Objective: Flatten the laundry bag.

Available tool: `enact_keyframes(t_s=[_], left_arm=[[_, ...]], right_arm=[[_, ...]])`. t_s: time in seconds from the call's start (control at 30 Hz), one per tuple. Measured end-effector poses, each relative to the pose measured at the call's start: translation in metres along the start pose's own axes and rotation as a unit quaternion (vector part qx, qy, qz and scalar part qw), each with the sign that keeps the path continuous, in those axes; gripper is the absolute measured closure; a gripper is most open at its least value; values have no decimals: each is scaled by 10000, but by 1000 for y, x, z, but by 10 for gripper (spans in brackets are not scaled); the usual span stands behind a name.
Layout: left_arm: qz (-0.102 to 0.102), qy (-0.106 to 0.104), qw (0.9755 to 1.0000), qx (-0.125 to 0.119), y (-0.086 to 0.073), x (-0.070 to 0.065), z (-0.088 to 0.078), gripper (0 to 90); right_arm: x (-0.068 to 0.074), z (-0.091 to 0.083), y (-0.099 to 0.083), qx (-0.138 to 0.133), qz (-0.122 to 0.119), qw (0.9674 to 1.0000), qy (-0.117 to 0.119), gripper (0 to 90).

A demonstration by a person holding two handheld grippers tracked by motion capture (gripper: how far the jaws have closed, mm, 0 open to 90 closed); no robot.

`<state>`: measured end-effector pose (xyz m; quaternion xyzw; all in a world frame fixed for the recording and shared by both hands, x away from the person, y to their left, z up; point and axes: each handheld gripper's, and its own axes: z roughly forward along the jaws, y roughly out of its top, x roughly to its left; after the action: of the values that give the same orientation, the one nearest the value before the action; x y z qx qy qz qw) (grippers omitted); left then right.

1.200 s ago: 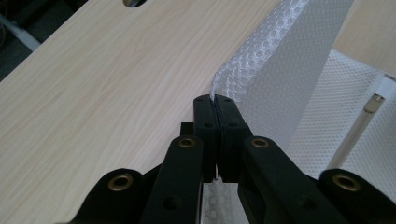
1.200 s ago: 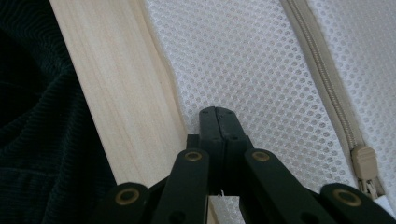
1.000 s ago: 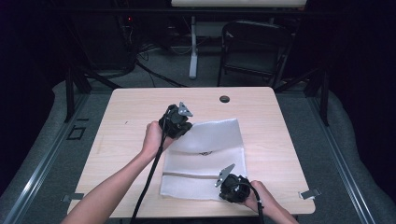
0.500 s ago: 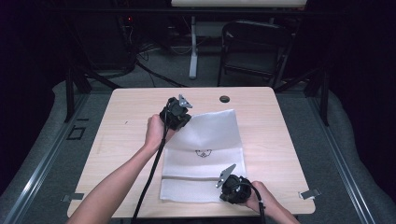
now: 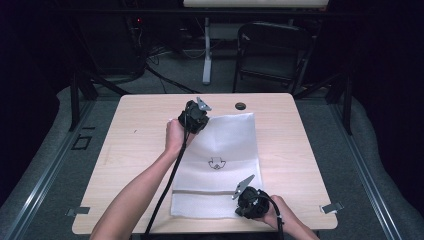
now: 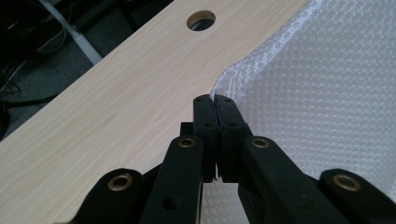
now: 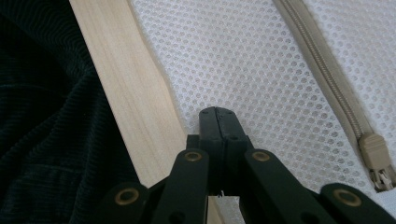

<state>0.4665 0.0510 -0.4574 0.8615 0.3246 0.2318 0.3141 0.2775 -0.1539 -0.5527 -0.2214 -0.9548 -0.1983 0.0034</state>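
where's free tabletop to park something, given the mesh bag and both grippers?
Bare wood of the table between its left edge and the mesh bag, and a narrower strip from the bag to the right edge. Back edge free except the grommet hole. Crowded: left gripper at the bag's far corner, right gripper at its near edge.

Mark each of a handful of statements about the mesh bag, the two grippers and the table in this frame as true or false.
1. The left gripper is shut at a far corner of the white mesh laundry bag. True.
2. The bag's zipper is bright red. False: it is beige.
3. The right gripper stands wide open above the bag. False: its jaws are shut at the near edge of the mesh.
4. The wooden table has a round hole near its far edge. True.
5. The bag is crumpled into a ball. False: it lies spread flat.
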Motion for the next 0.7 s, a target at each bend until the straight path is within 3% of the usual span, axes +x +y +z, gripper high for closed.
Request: enact_keyframes(t_s=[0.27,0.33,0.43,0.5,0.57,0.7], left_arm=[[-120,85,9999,20,2,2,14,887],[-149,134,9998,-2,3,3,17,887],[-173,258,9995,-37,2,3,21,886],[-199,263,9995,1,2,3,24,885],[-212,248,9995,30,2,4,27,883],[-260,261,9993,9,3,5,32,855]], right_arm=[[1,1,0,-67,90,9999,-17,900],[2,3,-1,-219,223,9995,56,900],[2,3,-1,-219,228,9995,55,900],[-1,-1,2,70,-19,9999,-112,900],[0,2,1,-67,92,9999,-47,900],[-1,1,1,-73,138,9999,-16,895]])
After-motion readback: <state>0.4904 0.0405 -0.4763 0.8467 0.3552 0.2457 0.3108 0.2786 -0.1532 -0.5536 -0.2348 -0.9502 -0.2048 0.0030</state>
